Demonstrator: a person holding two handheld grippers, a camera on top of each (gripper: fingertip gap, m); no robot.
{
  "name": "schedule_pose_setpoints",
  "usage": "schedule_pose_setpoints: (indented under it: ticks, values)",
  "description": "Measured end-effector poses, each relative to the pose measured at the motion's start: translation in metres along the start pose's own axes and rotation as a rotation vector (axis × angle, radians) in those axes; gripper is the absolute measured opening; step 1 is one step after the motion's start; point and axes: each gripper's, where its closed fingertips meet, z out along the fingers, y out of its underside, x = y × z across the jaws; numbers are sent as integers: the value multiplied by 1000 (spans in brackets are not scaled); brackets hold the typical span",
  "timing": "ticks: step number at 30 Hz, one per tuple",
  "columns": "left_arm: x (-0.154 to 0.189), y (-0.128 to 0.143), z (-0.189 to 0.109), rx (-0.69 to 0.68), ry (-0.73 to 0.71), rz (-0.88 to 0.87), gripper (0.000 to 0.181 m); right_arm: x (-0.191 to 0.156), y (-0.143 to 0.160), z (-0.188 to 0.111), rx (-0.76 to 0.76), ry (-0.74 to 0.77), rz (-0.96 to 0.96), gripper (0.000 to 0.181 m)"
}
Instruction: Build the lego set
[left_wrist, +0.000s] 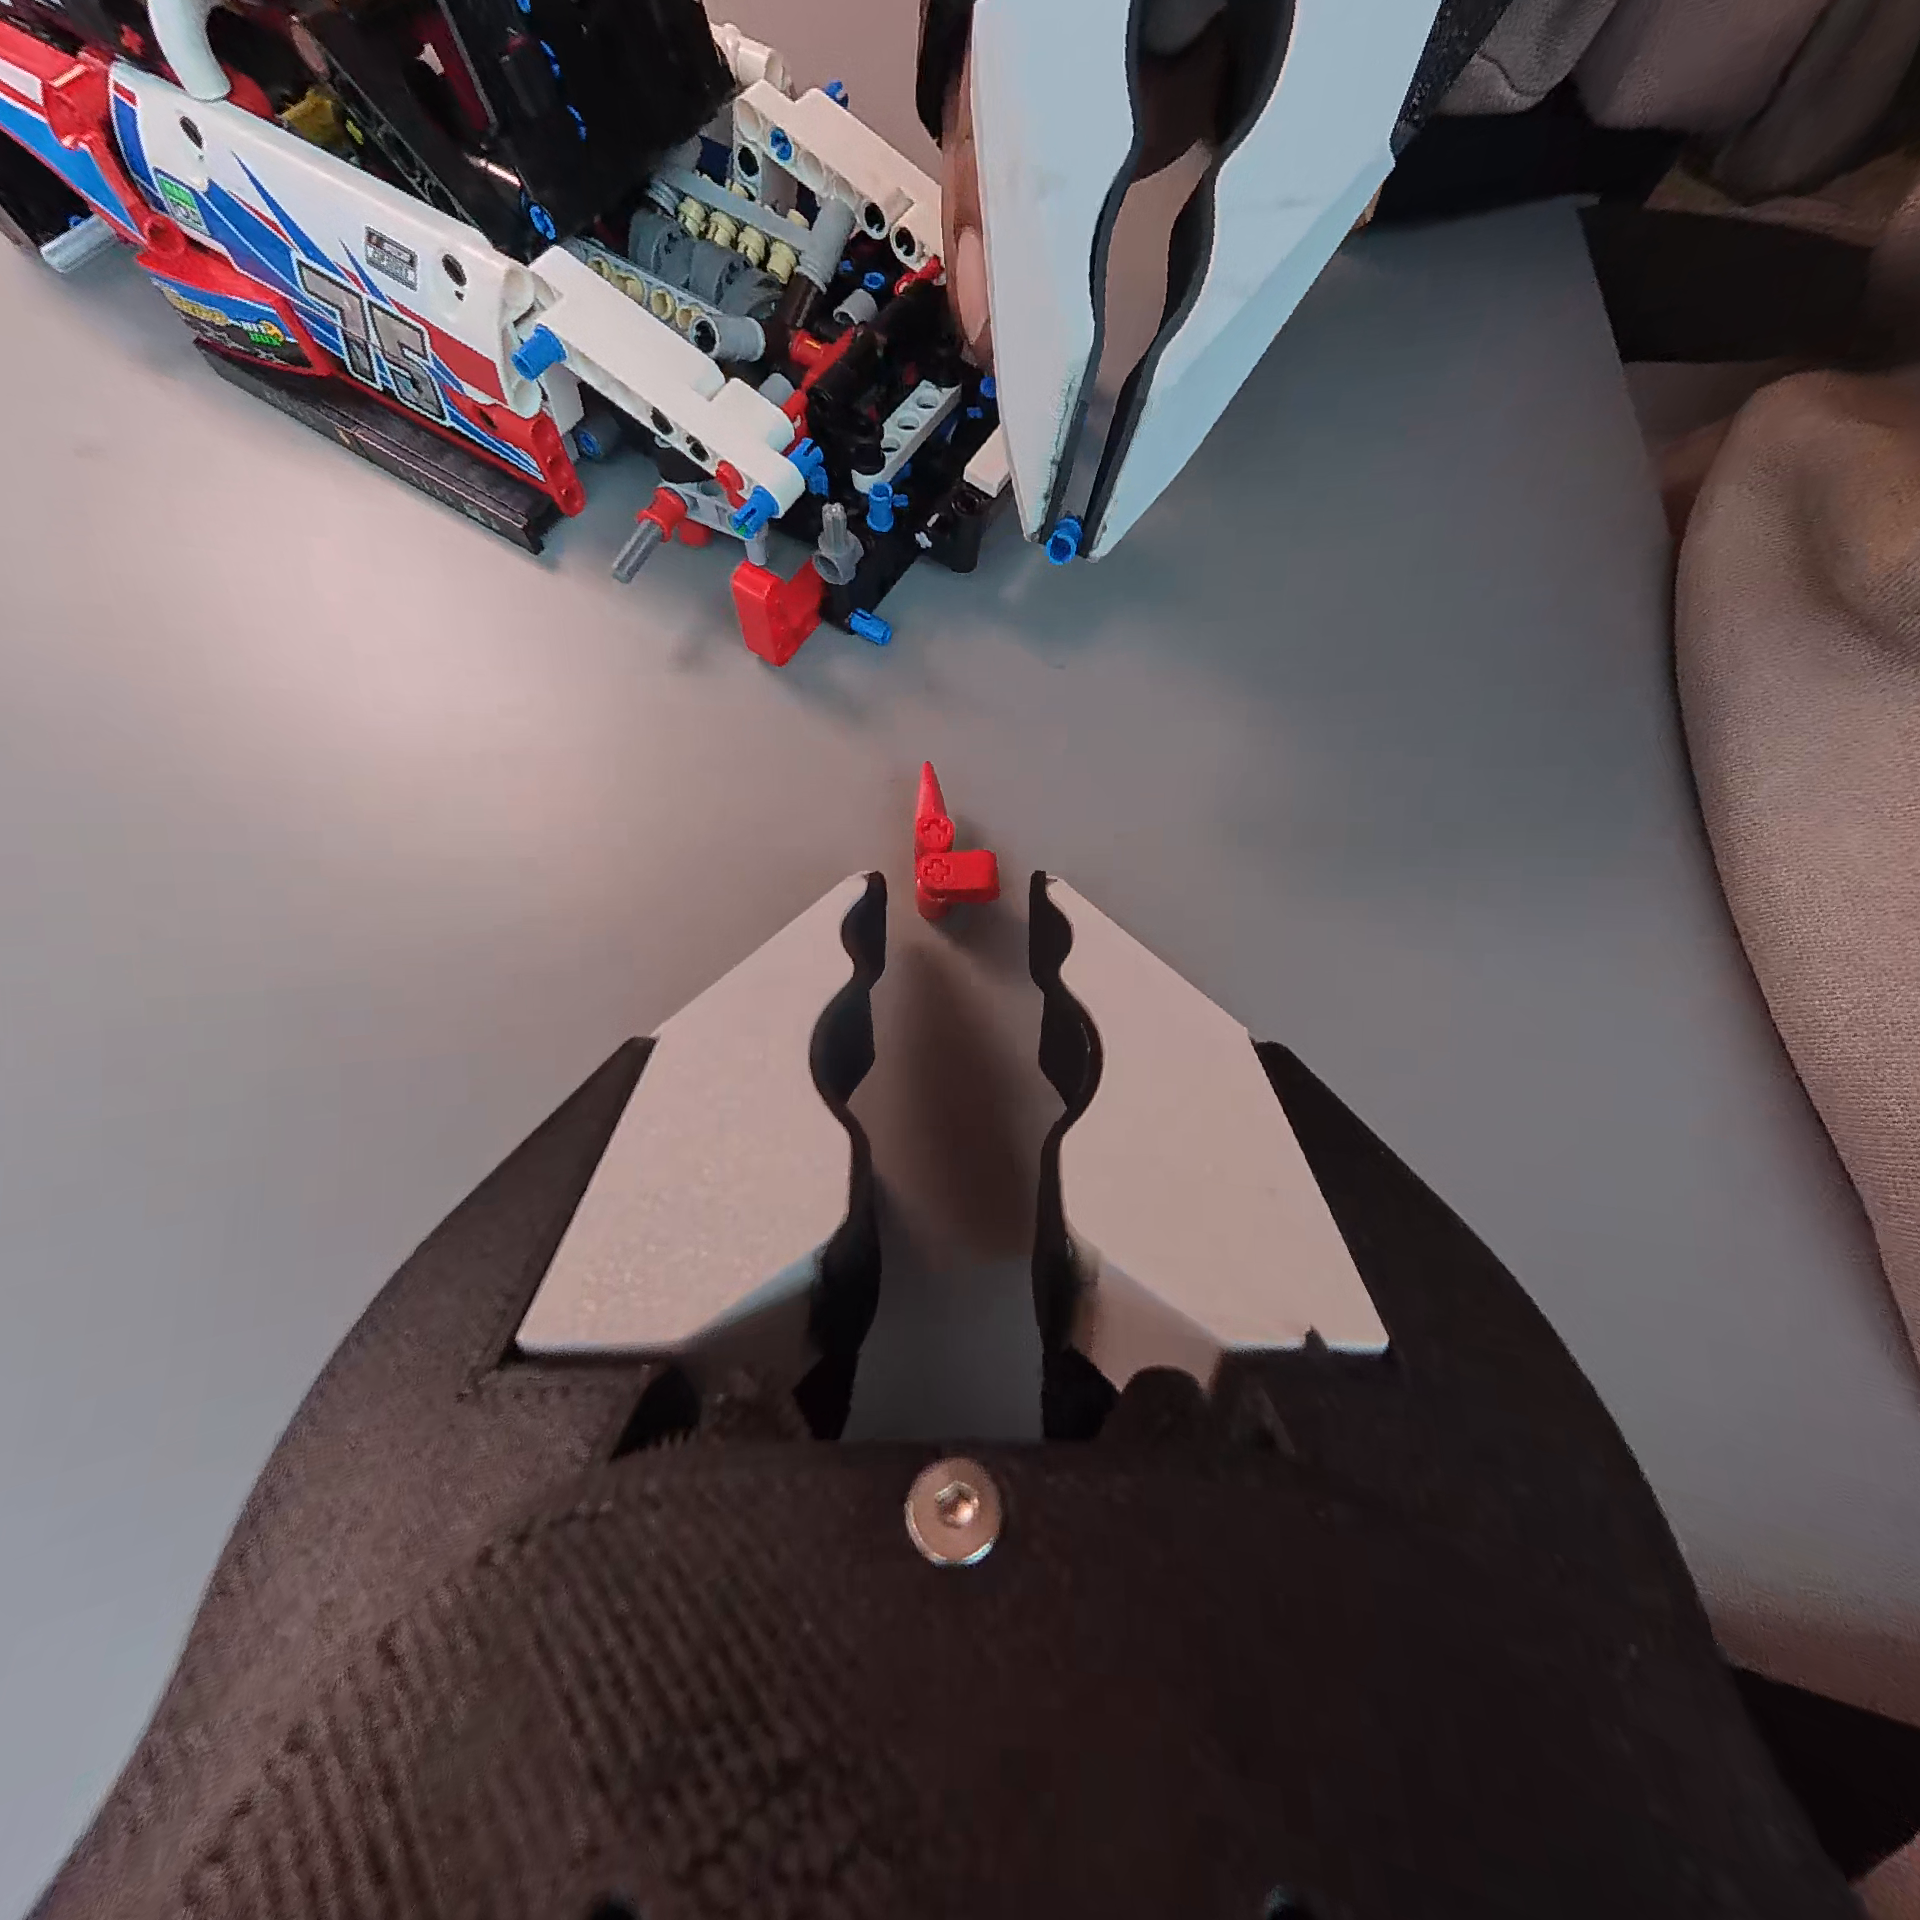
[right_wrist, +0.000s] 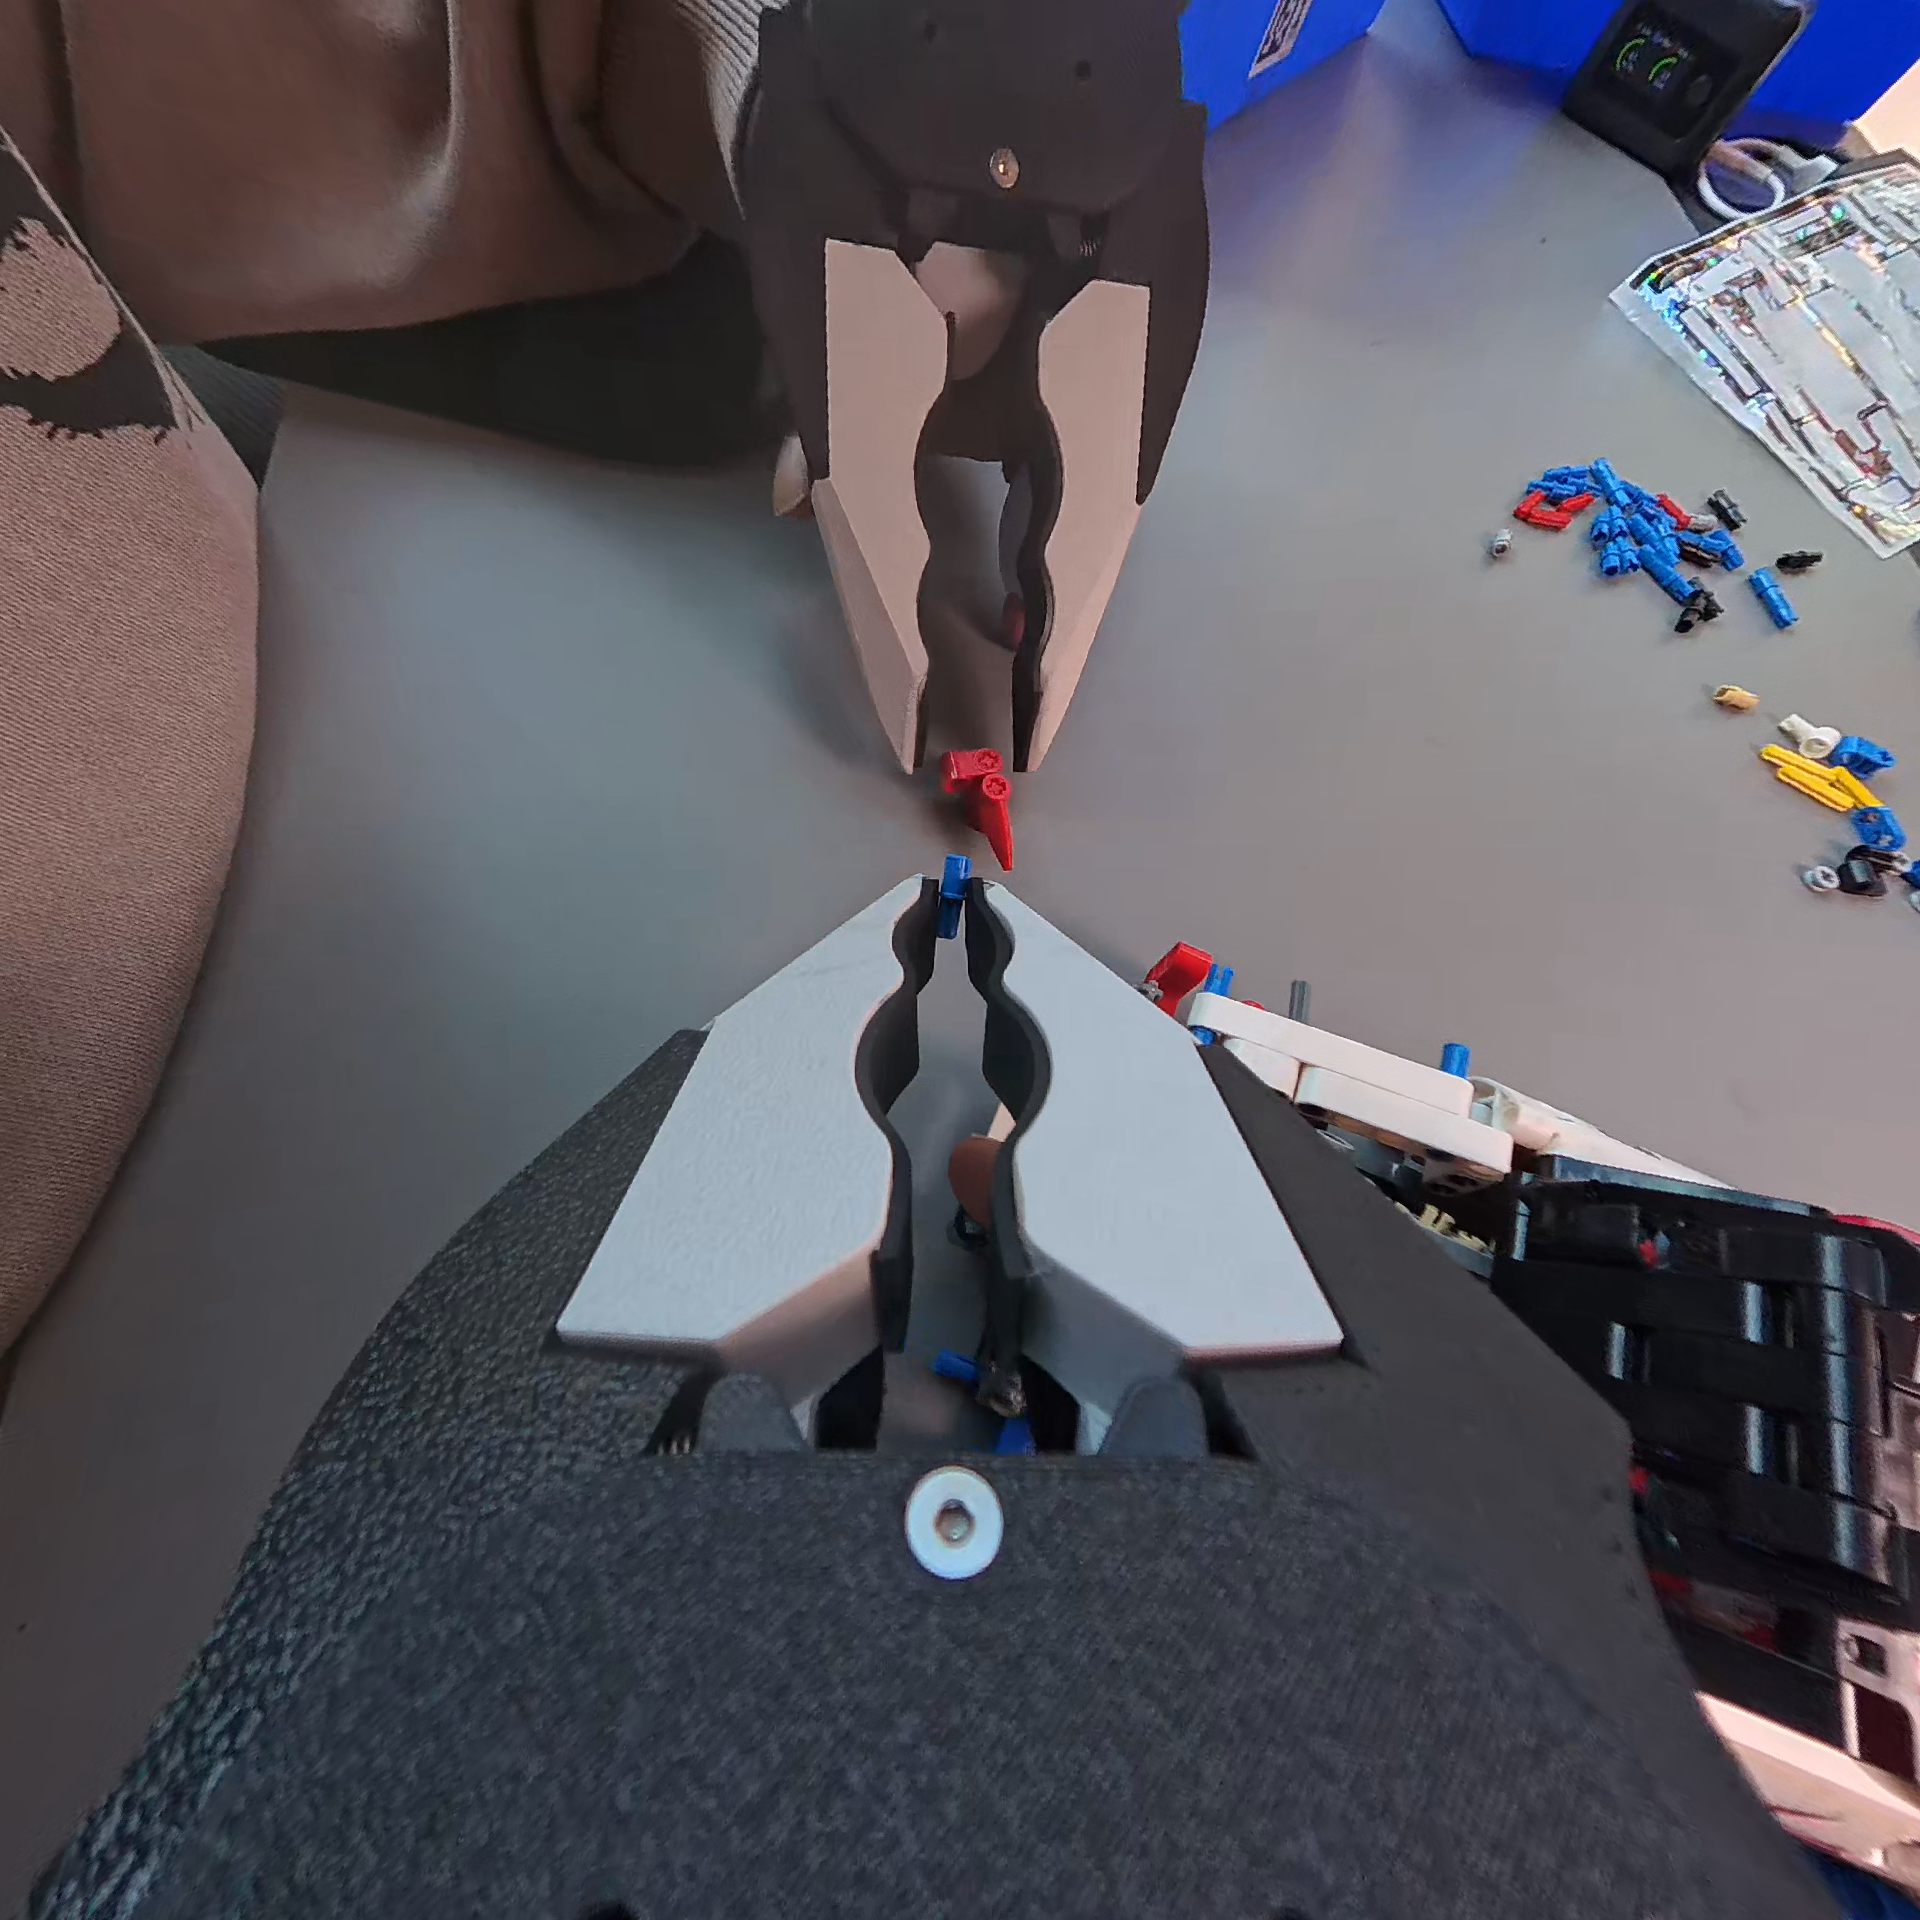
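1. Left tool (left_wrist: 957, 883) stands with its jaws apart and empty over the grey tabletop (left_wrist: 312, 831), in the left wrist view. A small red piece (left_wrist: 951, 862) lies on the tabletop just beyond its tips.
2. Farther off, the right tool (left_wrist: 1062, 545) pinches a blue pin (left_wrist: 1060, 543) beside the part-built lego car (left_wrist: 416, 312).
3. Right wrist view: the right tool (right_wrist: 948, 888) is closed on the blue pin (right_wrist: 952, 878), near the red piece (right_wrist: 982, 792).
4. Opposite, the left tool (right_wrist: 971, 764) hangs open just behind that piece.
5. Loose pieces (right_wrist: 1642, 540) and a sticker sheet (right_wrist: 1787, 343) lie well to the right; the car (right_wrist: 1455, 1143) sits close by.
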Motion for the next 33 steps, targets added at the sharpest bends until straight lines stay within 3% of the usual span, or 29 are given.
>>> schedule_pose_setpoints:
  ticks: [4, 12, 22, 29, 33]
  values:
    - [2, -5, 6, 4, -6, 31, 19, -2, -1, 2, -7, 0, -11, 2]
    - [6, -45, 0, 115, -82, 125, 13, 0, -3, 6, -32, 52, -73, 2]
    - [9, -31, 10, 18, -71, 83, 13, -3, 1, 17, -114, 101, -168, 2]
    - [12, -13, 16, -73, -48, 52, 13, -9, 16, 30, -345, 163, -374, 2]
    - [13, -8, 15, -84, -48, 72, 13, -11, 21, 35, -400, 167, -424, 2]
